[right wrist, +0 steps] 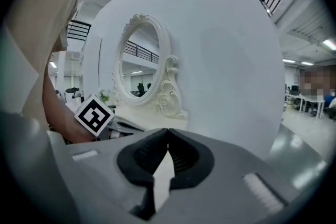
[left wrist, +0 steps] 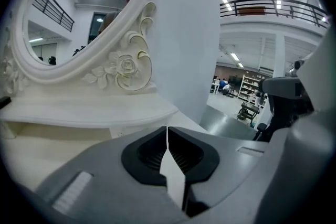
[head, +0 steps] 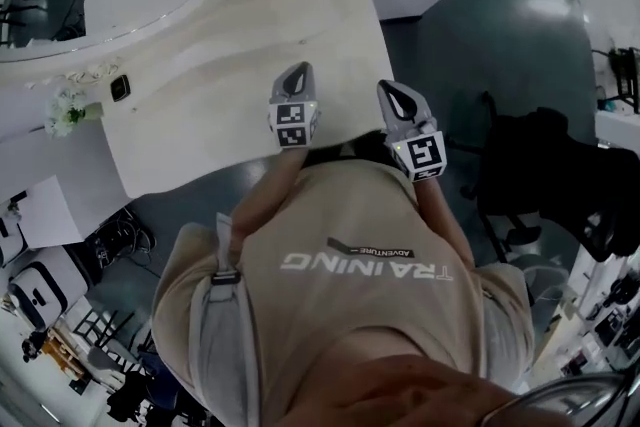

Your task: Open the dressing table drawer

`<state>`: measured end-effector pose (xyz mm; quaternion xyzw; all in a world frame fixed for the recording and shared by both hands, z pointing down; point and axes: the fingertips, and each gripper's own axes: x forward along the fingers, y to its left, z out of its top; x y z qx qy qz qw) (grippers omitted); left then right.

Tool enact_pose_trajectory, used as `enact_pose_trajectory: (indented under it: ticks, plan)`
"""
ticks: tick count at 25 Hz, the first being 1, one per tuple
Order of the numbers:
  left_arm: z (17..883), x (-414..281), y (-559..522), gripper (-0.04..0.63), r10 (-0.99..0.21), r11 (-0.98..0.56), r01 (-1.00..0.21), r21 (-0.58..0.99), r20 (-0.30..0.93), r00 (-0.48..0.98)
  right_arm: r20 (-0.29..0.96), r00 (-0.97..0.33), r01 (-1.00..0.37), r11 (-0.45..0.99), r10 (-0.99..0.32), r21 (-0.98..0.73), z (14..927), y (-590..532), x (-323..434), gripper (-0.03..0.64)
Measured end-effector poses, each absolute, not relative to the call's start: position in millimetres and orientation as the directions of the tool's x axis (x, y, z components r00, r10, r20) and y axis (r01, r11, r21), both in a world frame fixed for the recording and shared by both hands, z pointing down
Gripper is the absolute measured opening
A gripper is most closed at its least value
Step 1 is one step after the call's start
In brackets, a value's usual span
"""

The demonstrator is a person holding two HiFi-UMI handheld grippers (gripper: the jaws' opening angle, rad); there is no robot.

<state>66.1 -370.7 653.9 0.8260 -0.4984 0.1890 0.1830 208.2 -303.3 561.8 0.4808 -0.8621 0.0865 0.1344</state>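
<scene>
Beige shirt [head: 300, 335], left gripper [head: 299, 71] and right gripper [head: 393, 88], ribbed fingers [left wrist: 149, 157] together, empty, glossy white dressing table [head: 230, 115]

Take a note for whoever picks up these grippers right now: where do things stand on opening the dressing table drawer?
Left gripper: shut, empty, over the near edge of the dressing table top.
Right gripper: shut, empty, beside it near the top's right corner.
Drawer: in no view, so whether it is open cannot be told.
Done: nothing that shows; neither gripper touches the table.
Left: lower to the drawer front, grip it, pull it open.
</scene>
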Motion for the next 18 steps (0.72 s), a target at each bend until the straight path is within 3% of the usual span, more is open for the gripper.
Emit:
enact_pose_trajectory:
  ticks: [9, 11, 12, 18]
  plan:
    - [698, 69, -401, 0.016, -0.772, -0.252, -0.963, 0.094, 0.581, 0.259, 0.335, -0.655, -0.730, 0.682, -0.678, -0.046, 579, -350, 220, 0.003]
    - [708, 70, -413, 0.125, -0.770, -0.221, -0.973, 0.066, 0.601, 0.215, 0.330, -0.667, -0.717, 0.695, -0.668, -0.041, 581, -363, 232, 0.003]
    - [712, 69, -417, 0.138, -0.769, -0.195, -0.979, 0.061, 0.610, 0.191, 0.328, -0.670, -0.714, 0.699, -0.666, -0.040, 581, -369, 239, 0.003]
    - [725, 65, -437, 0.137, -0.769, -0.121, -0.991, 0.049, 0.627, 0.124, 0.319, -0.693, -0.692, 0.721, -0.646, -0.043, 580, -394, 263, 0.003]
